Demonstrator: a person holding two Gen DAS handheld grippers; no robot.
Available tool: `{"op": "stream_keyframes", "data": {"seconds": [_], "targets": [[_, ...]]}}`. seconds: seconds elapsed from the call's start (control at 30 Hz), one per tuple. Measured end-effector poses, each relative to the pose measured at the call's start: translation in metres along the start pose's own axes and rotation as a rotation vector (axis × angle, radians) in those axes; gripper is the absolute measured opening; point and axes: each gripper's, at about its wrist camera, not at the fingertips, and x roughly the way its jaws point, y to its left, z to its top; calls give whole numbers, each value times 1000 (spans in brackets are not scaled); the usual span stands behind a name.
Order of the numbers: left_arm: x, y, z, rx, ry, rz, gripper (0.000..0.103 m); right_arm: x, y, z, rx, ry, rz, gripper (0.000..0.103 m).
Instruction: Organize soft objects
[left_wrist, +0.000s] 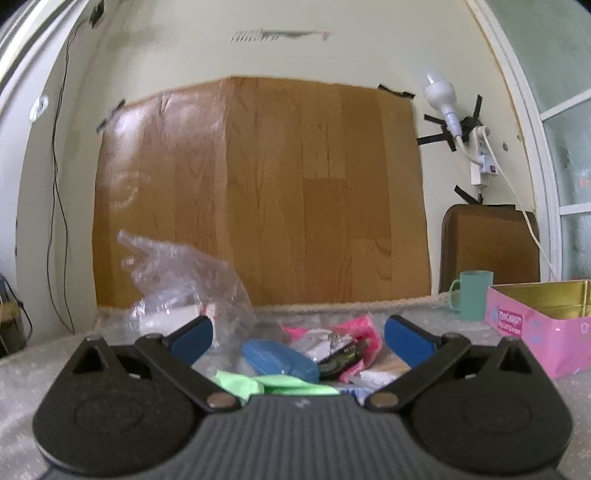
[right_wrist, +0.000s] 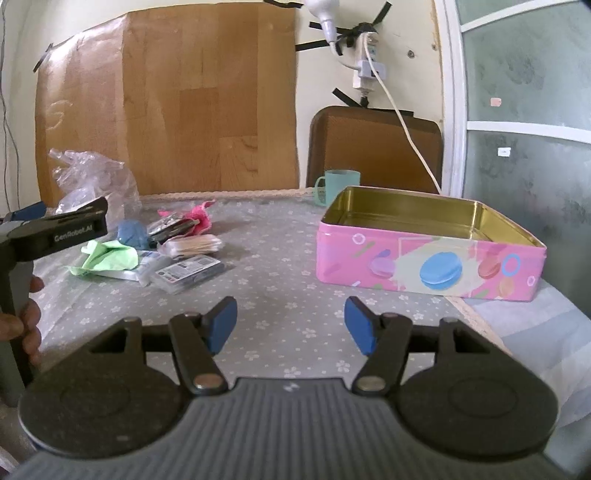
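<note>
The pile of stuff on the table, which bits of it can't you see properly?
- Green soft piece, left wrist view: near end hidden behind the left hand-held gripper.
- Clear bag, right wrist view: contents too blurry.
- Packet labels, right wrist view: too small to read.

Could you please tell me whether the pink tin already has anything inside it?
Empty, as far as shown: the lidless pink tin shows only bare gold walls and floor, though its near wall hides part.
</note>
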Motion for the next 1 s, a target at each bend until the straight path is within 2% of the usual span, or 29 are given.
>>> {"op": "stream_keyframes", "data": {"seconds": [0.1, 0.2, 0.33, 0.4, 0.5, 0.53, 0.7, 0.77, 0.83, 0.9, 1.0], "targets": [[4, 6, 0, -40, 35, 2, 103, 8, 9, 2, -21, 5, 36, 67], [1, 11, -1, -56, 59, -19, 103, 27, 21, 10, -45, 20, 107, 66], [-2, 34, -2, -84, 97, -5, 103, 70, 44, 24, -83, 94, 210, 66], [0, 51, -5, -138, 124, -1, 103, 96, 52, 34, -69, 128, 233, 66], [9, 65, -8, -223, 175, 9, 103, 146, 54, 57, 71, 197, 265, 66], [11, 66, -9, -228, 184, 11, 103, 164, 54, 63, 123, 226, 285, 66], [8, 63, -10, -218, 160, 13, 103, 242, 42, 73, 323, 338, 272, 66], [8, 64, -10, -222, 161, 16, 103, 255, 39, 73, 391, 356, 312, 35], [11, 67, -10, -235, 169, 10, 103, 246, 36, 80, 422, 324, 339, 20], [12, 68, -10, -241, 173, 9, 103, 223, 35, 87, 376, 275, 342, 14], [12, 67, -9, -239, 169, 6, 103, 177, 17, 81, 355, 229, 333, 13]]}}
